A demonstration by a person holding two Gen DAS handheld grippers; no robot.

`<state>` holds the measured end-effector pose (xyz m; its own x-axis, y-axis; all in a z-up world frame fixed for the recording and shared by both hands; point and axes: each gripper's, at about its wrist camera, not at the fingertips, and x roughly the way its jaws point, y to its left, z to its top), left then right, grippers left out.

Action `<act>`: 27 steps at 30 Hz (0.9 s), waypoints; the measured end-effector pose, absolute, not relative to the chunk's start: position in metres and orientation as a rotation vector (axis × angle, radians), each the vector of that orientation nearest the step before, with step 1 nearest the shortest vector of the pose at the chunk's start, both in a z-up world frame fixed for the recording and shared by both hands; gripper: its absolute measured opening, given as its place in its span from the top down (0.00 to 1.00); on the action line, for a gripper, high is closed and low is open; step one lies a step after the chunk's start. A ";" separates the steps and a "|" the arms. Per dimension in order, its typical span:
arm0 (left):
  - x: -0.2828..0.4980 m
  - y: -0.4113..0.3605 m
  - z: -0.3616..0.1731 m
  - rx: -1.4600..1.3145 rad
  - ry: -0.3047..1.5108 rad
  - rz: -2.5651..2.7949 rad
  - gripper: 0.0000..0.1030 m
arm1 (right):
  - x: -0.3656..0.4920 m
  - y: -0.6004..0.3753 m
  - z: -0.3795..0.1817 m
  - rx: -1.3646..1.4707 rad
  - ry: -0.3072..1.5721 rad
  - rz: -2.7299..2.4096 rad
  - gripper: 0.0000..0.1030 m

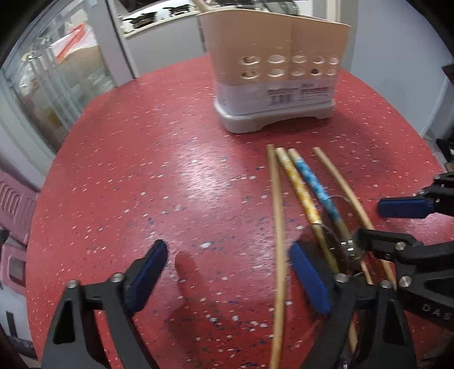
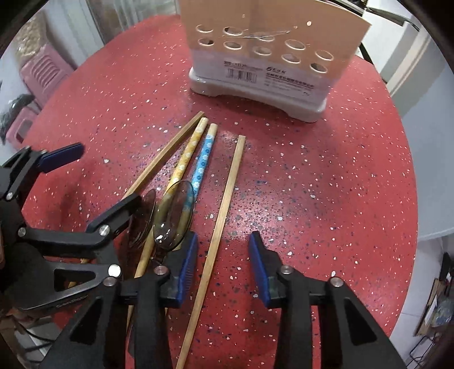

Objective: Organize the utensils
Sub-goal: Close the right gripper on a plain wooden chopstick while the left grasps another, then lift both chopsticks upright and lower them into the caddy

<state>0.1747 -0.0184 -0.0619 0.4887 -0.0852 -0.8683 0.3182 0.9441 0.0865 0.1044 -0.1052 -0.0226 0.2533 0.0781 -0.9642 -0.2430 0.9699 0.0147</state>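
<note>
Several chopsticks lie side by side on the red speckled table (image 2: 326,184): a yellow patterned one (image 2: 190,150), a blue patterned one (image 2: 203,159) and plain bamboo ones (image 2: 227,198). A clear plastic spoon (image 2: 174,215) rests across the patterned pair. A beige perforated utensil holder (image 2: 261,48) stands behind them; it also shows in the left wrist view (image 1: 272,71). My left gripper (image 1: 227,272) is open, just left of the chopsticks (image 1: 300,187). My right gripper (image 2: 222,266) is open, straddling a plain chopstick low over the table.
The table's round edge drops off on all sides. A pink crate (image 2: 45,73) sits on the floor at the left, a glass cabinet (image 1: 54,79) beyond it. One stick (image 1: 200,4) pokes out of the holder's top.
</note>
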 end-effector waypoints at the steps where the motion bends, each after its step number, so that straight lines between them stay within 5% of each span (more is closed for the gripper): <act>1: 0.175 -0.020 -0.061 0.250 1.046 -0.261 0.07 | 0.106 -0.104 -0.023 -0.151 1.306 0.225 0.80; 3: 0.175 -0.022 -0.059 0.243 1.069 -0.304 0.17 | 0.108 -0.104 -0.023 -0.149 1.315 0.233 0.89; 8: 0.169 -0.030 -0.054 0.232 1.094 -0.396 0.70 | 0.101 -0.118 -0.023 -0.075 1.287 0.257 0.94; 27: 0.128 0.012 0.007 -0.051 0.871 -0.316 0.70 | 0.077 -0.210 0.037 0.255 0.995 0.462 0.94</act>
